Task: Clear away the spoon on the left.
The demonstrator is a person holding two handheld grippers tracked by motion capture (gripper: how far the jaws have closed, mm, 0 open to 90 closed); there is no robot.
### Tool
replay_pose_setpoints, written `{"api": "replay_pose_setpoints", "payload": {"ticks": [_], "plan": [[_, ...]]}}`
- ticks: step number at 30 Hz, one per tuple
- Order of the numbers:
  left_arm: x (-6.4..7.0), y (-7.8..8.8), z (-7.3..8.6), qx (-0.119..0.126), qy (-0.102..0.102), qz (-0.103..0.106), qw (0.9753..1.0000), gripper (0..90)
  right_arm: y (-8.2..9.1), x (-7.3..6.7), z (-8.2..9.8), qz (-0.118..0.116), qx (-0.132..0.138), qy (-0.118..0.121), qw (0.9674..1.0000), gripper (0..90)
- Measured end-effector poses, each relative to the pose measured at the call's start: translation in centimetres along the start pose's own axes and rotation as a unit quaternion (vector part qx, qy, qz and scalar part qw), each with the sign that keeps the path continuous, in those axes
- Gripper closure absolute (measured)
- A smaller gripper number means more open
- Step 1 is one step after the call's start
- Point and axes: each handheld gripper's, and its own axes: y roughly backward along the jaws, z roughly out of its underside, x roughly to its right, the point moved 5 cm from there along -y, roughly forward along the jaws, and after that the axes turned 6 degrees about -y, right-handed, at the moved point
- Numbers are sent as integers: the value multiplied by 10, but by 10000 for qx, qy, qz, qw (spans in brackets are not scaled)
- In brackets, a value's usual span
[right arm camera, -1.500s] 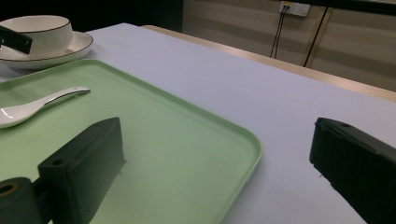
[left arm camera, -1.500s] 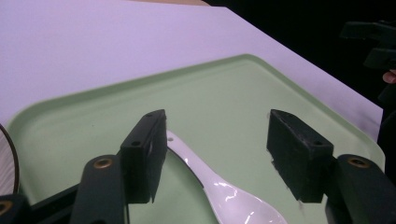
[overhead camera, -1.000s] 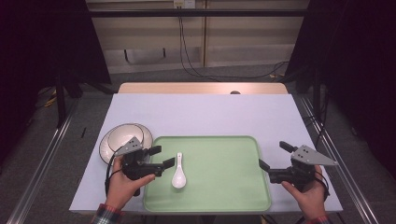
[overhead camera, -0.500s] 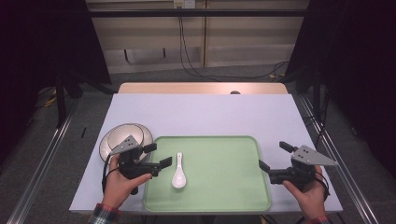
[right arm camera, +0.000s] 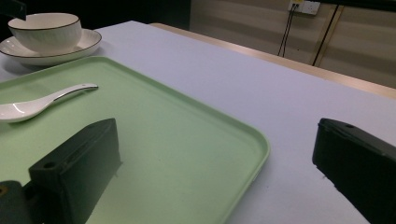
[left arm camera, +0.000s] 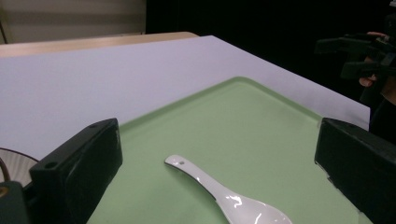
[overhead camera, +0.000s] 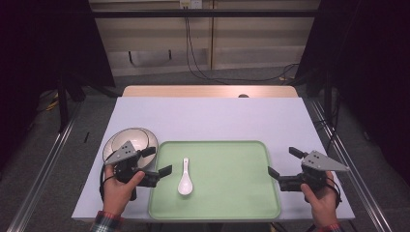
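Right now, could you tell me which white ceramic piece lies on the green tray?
The white ceramic spoon, bowl end toward the person; the white bowl and its saucer sit off the green tray.

White glossy ceramic soup spoon (overhead camera: 184, 177) lies flat on green tray (overhead camera: 232, 203), bowl up, handle pointing away; just beside left gripper (overhead camera: 161, 162), apart from it, untouched.
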Motion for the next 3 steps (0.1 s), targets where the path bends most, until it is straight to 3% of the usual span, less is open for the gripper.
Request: {"api": "replay_pose_setpoints", "payload": {"ticks": [3], "plan": [[0,1,0,-41,-7,-1,10000,7,-1,0,0,-46,-29,17,10000,6]]}}
